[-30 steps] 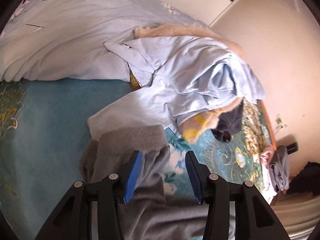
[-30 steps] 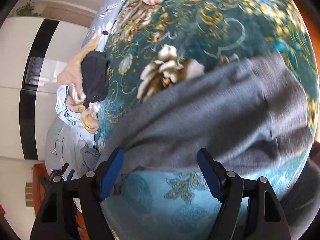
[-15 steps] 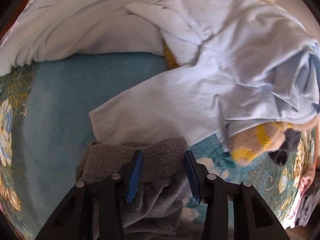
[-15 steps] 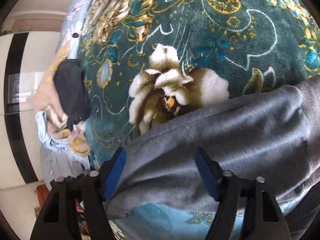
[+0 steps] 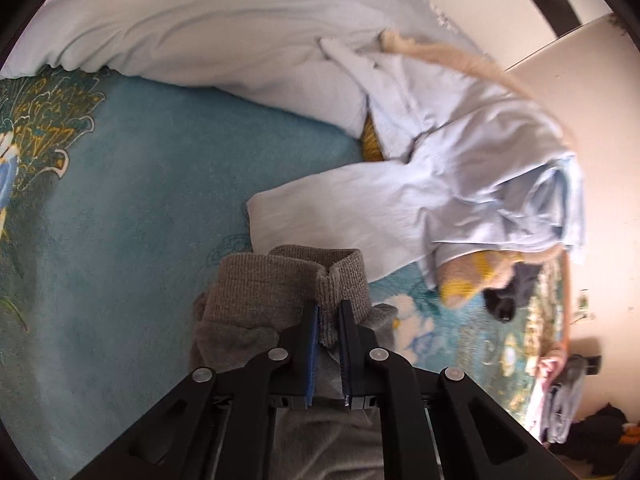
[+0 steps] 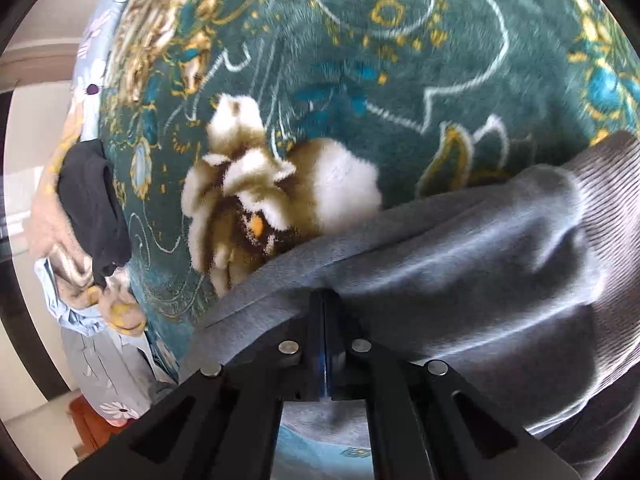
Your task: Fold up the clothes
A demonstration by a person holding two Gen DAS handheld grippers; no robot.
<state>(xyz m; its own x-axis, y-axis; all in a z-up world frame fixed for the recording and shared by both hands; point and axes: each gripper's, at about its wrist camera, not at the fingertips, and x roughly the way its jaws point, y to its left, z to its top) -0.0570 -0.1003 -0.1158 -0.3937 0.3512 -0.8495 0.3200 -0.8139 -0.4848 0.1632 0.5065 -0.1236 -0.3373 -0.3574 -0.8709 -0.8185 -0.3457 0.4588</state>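
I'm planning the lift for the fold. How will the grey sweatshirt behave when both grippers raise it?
Probably floppy: the grey sweatshirt already bunches and creases around the left gripper. Likely to sag between the two grips, since the right gripper pinches only a thin edge. The thick ribbed knit suggests little slipping from the fingers.

The left gripper (image 5: 328,320) is pinched on the ribbed cuff of the grey garment (image 5: 280,284), a fold of knit between its blue pads. The right gripper (image 6: 325,308) is clamped on the garment's edge, fingers nearly meeting.
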